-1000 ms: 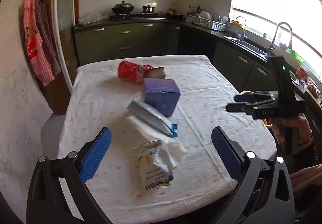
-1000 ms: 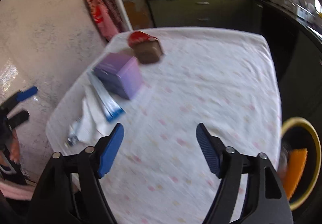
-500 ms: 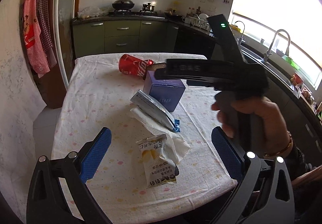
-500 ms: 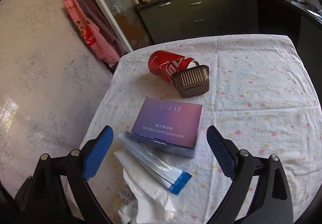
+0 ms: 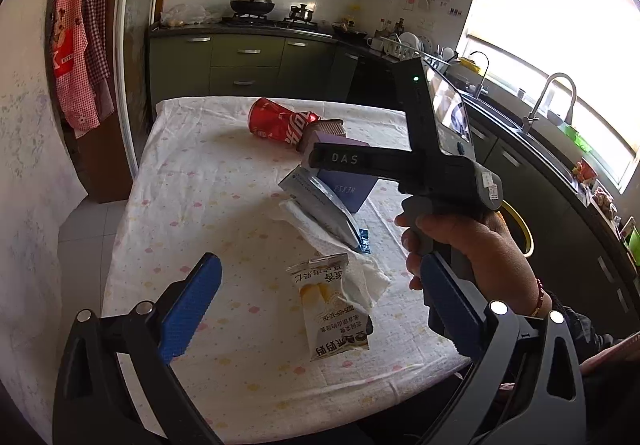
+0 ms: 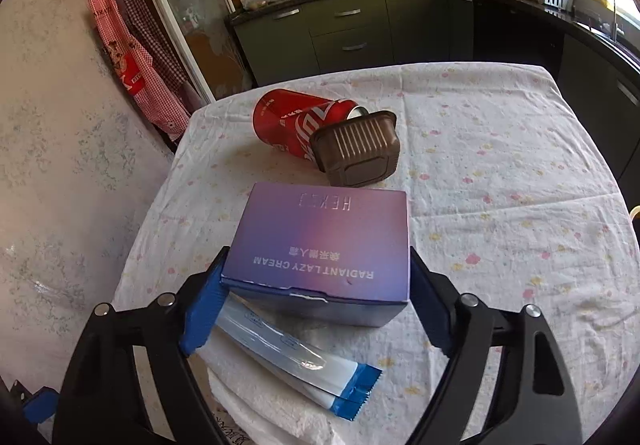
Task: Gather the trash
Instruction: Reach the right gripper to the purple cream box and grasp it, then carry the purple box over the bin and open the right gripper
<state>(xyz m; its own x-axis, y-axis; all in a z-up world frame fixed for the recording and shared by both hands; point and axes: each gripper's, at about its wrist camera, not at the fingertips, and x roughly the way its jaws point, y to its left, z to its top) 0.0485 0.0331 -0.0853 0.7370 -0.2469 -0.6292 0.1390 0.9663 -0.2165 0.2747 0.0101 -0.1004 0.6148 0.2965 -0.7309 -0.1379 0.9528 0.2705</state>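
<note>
Trash lies on the cloth-covered table (image 5: pixel 192 181). A purple cream box (image 6: pixel 320 245) sits between the open jaws of my right gripper (image 6: pixel 316 309); the blue pads flank its sides, and contact is unclear. Behind it lie a red cola can (image 6: pixel 296 121) and a brown plastic cup (image 6: pixel 358 147). A blue-and-white sachet (image 6: pixel 296 365) rests on a white paper towel (image 6: pixel 256 405). My left gripper (image 5: pixel 316 305) is open and empty above a snack wrapper (image 5: pixel 332 309). The right gripper's body (image 5: pixel 400 161) crosses the left wrist view.
Green kitchen cabinets (image 5: pixel 244 65) and a stove stand behind the table. A sink counter (image 5: pixel 540 149) runs along the right. A yellow-rimmed bin (image 5: pixel 518 229) sits right of the table. Red aprons (image 5: pixel 76 45) hang on the left wall.
My right gripper has moved forward and down so the purple box now sits between its jaws. The left gripper has stayed almost still.
</note>
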